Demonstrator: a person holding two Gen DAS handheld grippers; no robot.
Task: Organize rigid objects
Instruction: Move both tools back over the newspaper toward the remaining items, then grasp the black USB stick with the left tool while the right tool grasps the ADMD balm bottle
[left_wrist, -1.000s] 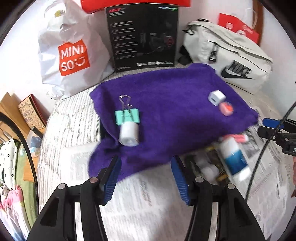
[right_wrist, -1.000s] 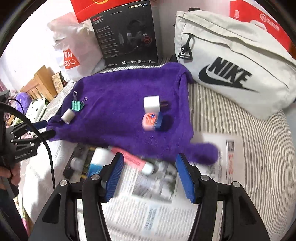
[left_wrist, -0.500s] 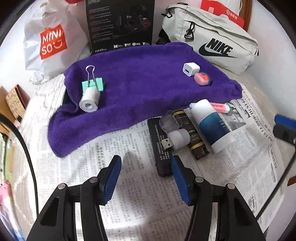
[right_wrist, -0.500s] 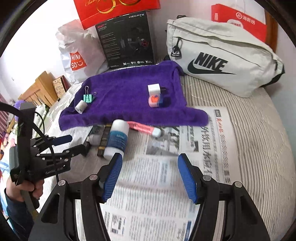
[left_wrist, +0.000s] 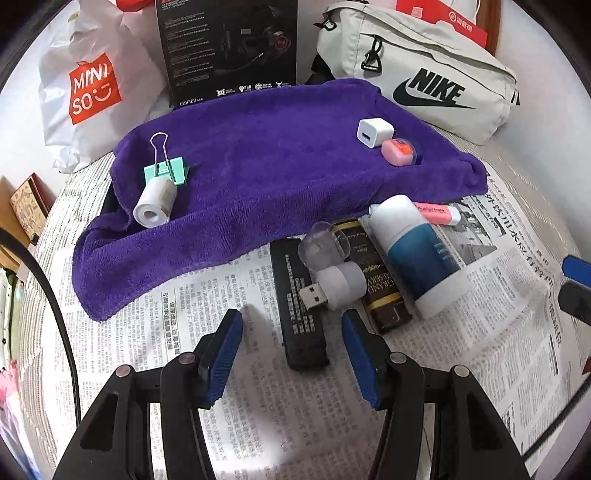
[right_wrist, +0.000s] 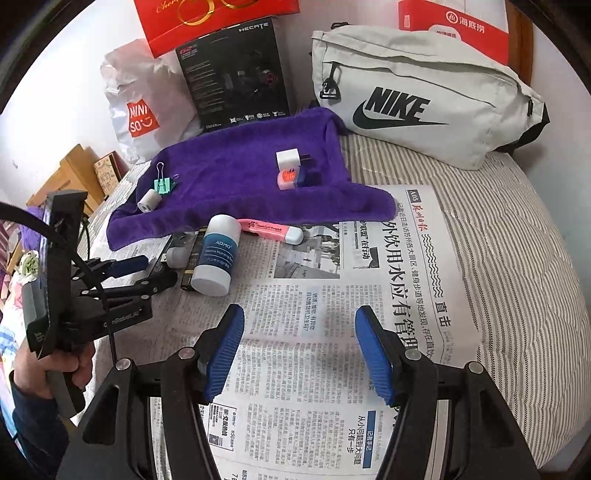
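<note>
left tongs (left_wrist: 291, 332) tilt down, half open and empty, over the black remote (left_wrist: 297, 302); right tongs (right_wrist: 299, 343), half open and empty, hover above newspaper (right_wrist: 332, 295) at 3 o'clock.

White bag (left_wrist: 92, 92): "MINISO", orange patch. Grey pouch (left_wrist: 424, 74): "NIKE" with swoosh. Black box (right_wrist: 236, 74): "HECATE" at top, "EDIFIER" at bottom edge. Blue-white bottle (right_wrist: 218, 254): "ADMD". Dark bar (left_wrist: 380, 280): "GRAND RESERVE". Newspaper (right_wrist: 406, 236): "A05", large Chinese headline. Pink marker (right_wrist: 269, 229): print too small to read.
</note>
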